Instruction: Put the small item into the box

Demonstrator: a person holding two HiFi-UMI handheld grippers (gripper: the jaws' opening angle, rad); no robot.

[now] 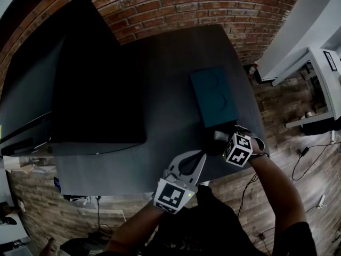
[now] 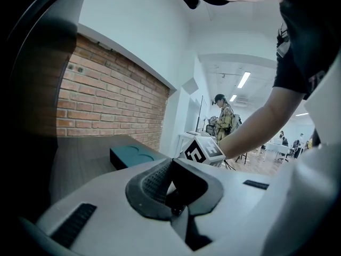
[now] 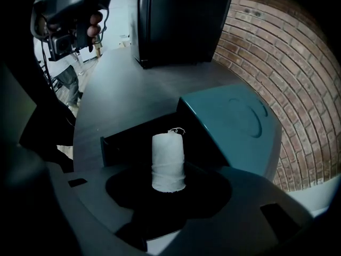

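Observation:
My right gripper (image 3: 168, 181) is shut on a small white roll (image 3: 168, 161), which stands upright between its dark pads. Just beyond it is a teal box (image 3: 234, 121) with a black drawer (image 3: 133, 140) pulled out toward me. In the head view the right gripper (image 1: 217, 138) is at the near end of the teal box (image 1: 213, 96), by the table's right front edge. The left gripper (image 1: 202, 155) hovers to its left, jaws together and empty. In the left gripper view its fingertips (image 2: 160, 179) meet, with the teal box (image 2: 130, 156) beyond them.
A large black case (image 1: 90, 84) takes up the left half of the dark table (image 1: 160, 68). A brick wall (image 1: 176, 7) runs behind. To the right, the wooden floor (image 1: 298, 143) has cables on it. A person (image 2: 224, 116) stands far off in the room.

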